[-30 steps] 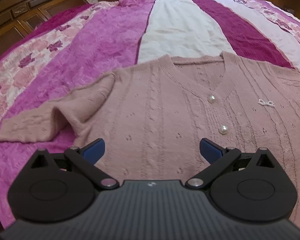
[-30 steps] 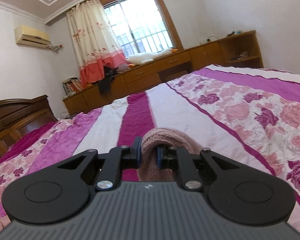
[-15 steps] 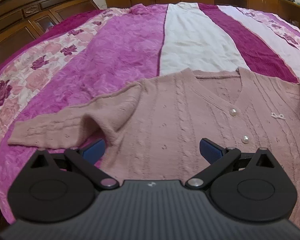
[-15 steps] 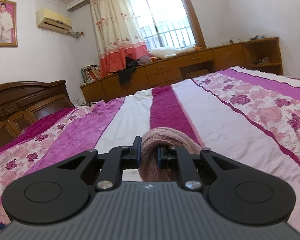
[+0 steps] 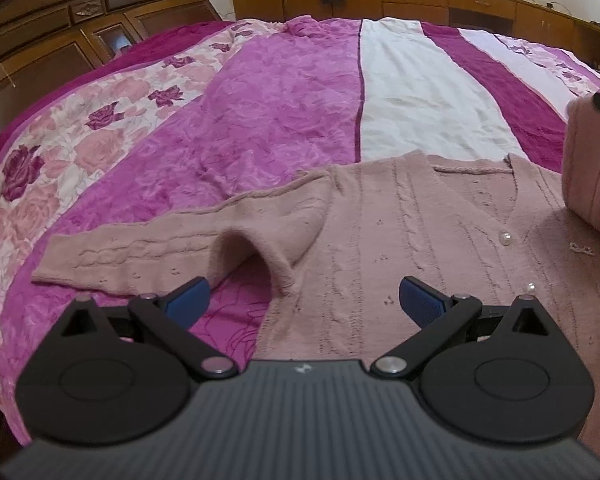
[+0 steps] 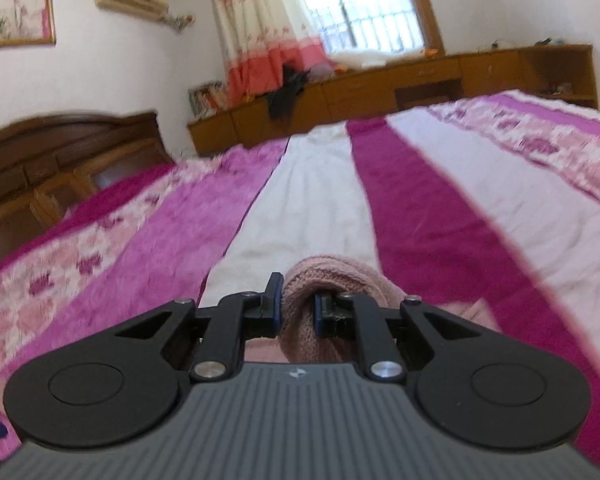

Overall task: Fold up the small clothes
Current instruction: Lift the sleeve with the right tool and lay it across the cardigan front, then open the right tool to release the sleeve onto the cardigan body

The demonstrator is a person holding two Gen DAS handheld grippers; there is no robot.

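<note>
A dusty-pink knitted cardigan [image 5: 400, 232] with pearl buttons lies front up on the bed. Its left sleeve [image 5: 148, 248] stretches out to the left, with a raised fold near the armpit. My left gripper [image 5: 302, 302] hovers open over the cardigan's lower left side, nothing between its blue pads. My right gripper [image 6: 296, 310] is shut on a bunched pink sleeve end [image 6: 332, 280], held up above the bed. In the left wrist view that lifted sleeve [image 5: 592, 168] hangs at the far right edge over the cardigan's body.
The bed is covered by a striped spread [image 5: 284, 112] in magenta, white and rose print. A dark wooden headboard [image 5: 80, 28] stands at the left. Low wooden cabinets [image 6: 380, 84] run along the far wall under a curtained window.
The right gripper has carried the sleeve end leftward across the bed; the sleeve now shows at the right edge of the left wrist view. The left gripper has drifted left, still open.
</note>
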